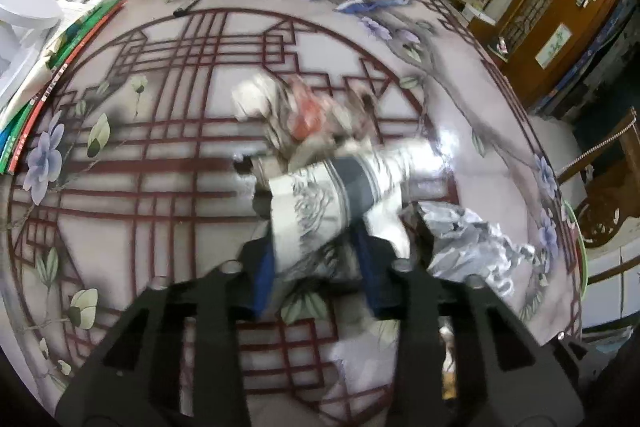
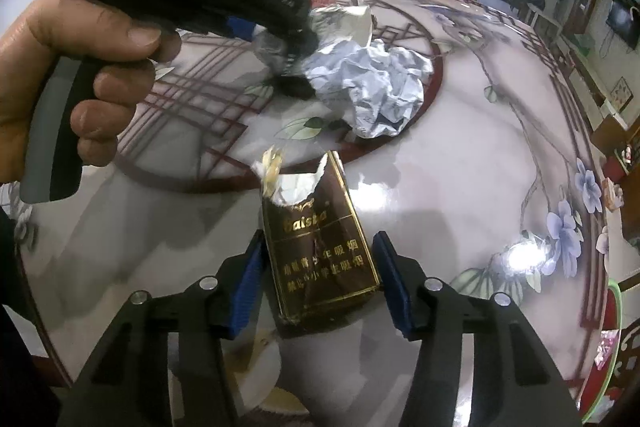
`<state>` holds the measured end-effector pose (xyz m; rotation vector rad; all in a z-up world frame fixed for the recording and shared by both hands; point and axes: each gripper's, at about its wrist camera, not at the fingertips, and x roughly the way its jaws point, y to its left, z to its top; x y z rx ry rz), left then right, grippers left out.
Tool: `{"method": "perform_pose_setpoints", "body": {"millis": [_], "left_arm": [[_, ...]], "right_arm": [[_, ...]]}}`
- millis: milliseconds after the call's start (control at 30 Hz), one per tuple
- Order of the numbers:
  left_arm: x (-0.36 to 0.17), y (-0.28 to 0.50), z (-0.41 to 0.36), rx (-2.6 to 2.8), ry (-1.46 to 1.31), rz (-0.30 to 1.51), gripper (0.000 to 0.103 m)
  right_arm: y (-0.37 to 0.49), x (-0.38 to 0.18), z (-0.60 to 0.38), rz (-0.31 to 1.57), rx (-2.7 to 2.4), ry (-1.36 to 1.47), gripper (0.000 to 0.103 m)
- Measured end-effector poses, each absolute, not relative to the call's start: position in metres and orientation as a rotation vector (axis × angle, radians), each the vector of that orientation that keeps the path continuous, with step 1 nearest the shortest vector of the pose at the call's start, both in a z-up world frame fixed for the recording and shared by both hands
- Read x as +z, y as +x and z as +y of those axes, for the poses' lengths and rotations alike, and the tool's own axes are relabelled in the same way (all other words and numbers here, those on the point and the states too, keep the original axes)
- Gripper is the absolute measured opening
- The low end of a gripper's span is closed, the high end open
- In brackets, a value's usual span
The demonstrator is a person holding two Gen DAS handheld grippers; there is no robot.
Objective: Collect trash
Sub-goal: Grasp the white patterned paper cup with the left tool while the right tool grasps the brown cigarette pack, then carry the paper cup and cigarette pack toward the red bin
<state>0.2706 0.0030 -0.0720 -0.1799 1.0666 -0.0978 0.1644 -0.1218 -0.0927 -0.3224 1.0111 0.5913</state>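
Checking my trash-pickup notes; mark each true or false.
1. The left gripper grips a white, grey-patterned wrapper. True.
2. The brown cigarette pack lies between the right gripper fingers. True.
3. The cigarette pack is sealed. False: its top is torn open, with the foil lining showing.
4. The crumpled foil sits in a bin. False: it lies on the table.

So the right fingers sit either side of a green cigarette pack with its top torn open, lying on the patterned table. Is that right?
Not quite: the cigarette pack is dark brown with gold print, not green. The right wrist view shows it lying on the patterned table with its top torn open, between the right gripper fingers.
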Motion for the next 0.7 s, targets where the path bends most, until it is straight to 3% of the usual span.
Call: {"method": "perform_pose_setpoints", "body": {"millis": [233,700], "left_arm": [[-0.071,0.261,0.006,-0.115,-0.188,1.073,0.022],[-0.058,0.204,0.030,-0.122,-0.229,1.058,0.021]], "right_arm": [[0.160,-0.092,-0.122,1.016,0.597,-0.312,0.051],[0.147,-0.078,-0.123,0.992,0.602,-0.292,0.051]]}}
